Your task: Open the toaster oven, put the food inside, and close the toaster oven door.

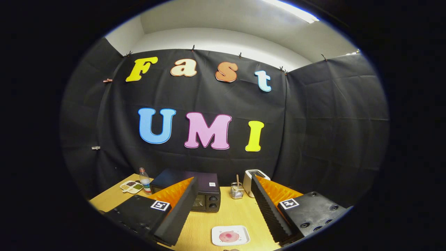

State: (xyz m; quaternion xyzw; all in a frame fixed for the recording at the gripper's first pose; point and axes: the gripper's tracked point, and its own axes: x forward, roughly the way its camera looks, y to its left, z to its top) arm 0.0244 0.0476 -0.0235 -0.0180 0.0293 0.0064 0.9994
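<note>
**Tool held wide above the bench, oven door shut**

The tool point(223, 205) is spread wide and holds nothing. One finger point(179, 209) covers part of the front of the toaster oven point(204, 191), so only its two knobs and a bit of dark glass can be seen. The oven is black, and its door looks shut. A small white sticker sits on top of the oven, but it is too small to read.

The plate point(230, 235) is white, and it lies in front of the oven, between the two fingers. The pink round food point(229, 237) lies on it. What kind of food it is cannot be told.

Beside the oven stand a small wire basket point(237, 191) with a stick in it and a white toaster point(253, 181), partly behind the other finger. On the oven's other side are a bottle point(145, 180) and a tray point(132, 186) with little heaps in it, too small to make out.

The bench point(240, 212) is light wood. Black cloth hangs behind the oven, with a white wall and ceiling above it.
</note>
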